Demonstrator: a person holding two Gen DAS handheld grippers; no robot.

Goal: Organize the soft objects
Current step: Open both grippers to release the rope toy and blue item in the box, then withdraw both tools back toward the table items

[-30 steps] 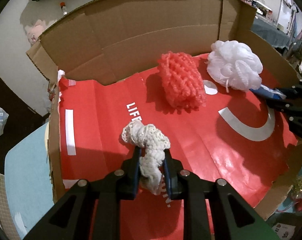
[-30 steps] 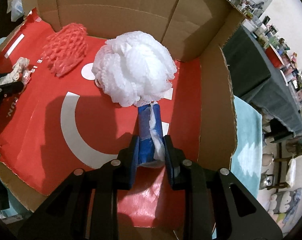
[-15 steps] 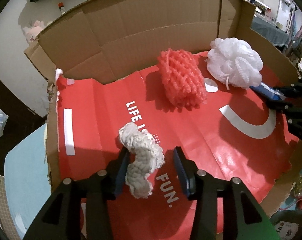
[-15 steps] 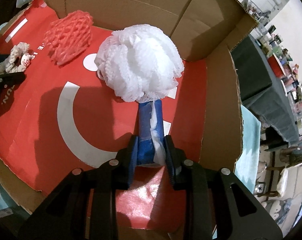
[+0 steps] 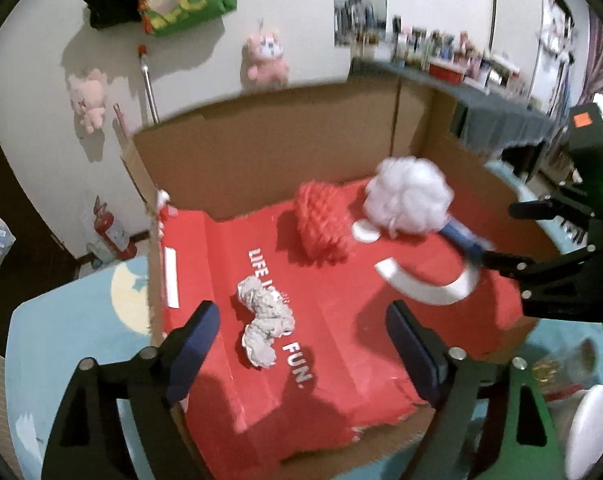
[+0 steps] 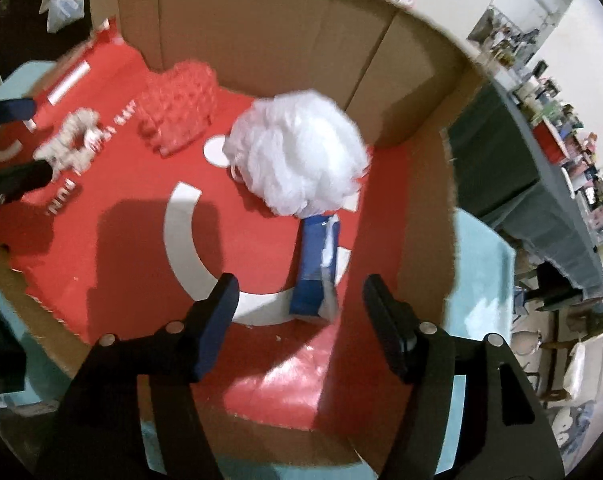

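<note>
L gripper [image 5: 301, 332] was opening, nothing gripped; knit piece [image 5: 263, 330] lay free on the red liner [image 5: 341, 380], prob. just set there. R gripper [image 6: 299, 312] opening too, off the pouf's [image 6: 297, 164] blue handle [image 6: 315, 268]. Red sponge [image 5: 321, 224] at pouf's 9 o'clock, all w/in the box [image 5: 261, 152].

Black angular tool [image 5: 297, 326] frames with silver screws and dark blue finger pads [image 6: 217, 324].
</note>
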